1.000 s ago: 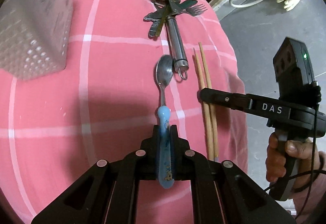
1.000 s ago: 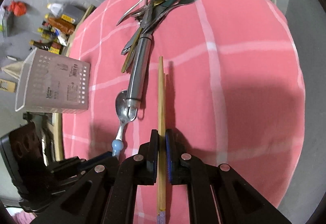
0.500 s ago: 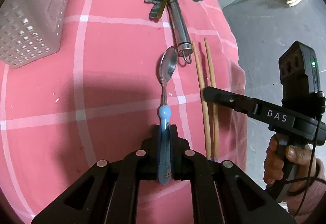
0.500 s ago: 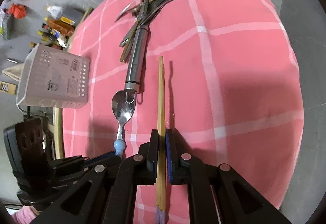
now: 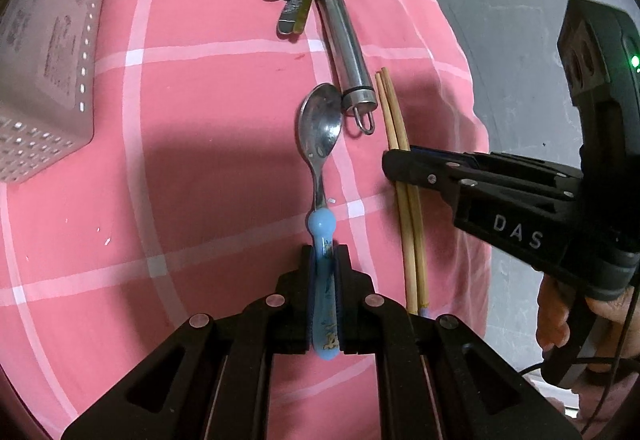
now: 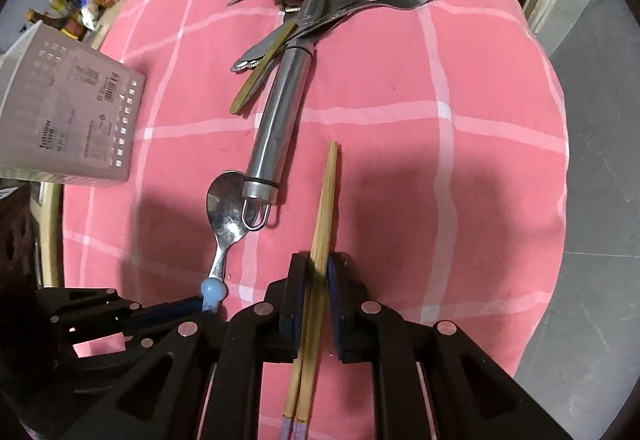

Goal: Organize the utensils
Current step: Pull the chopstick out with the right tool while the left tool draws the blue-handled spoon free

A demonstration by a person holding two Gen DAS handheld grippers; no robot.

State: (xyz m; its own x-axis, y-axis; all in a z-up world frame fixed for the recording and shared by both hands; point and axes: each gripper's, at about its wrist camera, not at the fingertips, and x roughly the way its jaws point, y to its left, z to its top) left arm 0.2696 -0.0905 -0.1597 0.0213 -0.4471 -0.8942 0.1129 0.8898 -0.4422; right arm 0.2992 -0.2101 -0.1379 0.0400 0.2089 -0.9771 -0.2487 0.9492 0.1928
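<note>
Jaws easing apart, the right hand-held gripper loosely brackets a pair of wooden chopsticks on the pink checked desk, while the left hand-held gripper clamps a blue-handled steel spoon, likely bound for the perforated grey holder.

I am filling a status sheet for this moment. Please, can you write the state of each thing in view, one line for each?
Left gripper: shut on the spoon's blue handle.
Spoon: held, bowl facing up, low over the cloth.
Right gripper: jaws just opening, chopsticks between them.
Chopsticks: paired, side by side, between the right jaws.
Utensil holder: upright on the cloth; inside not visible.
Utensil pile: heaped, untouched.
</note>
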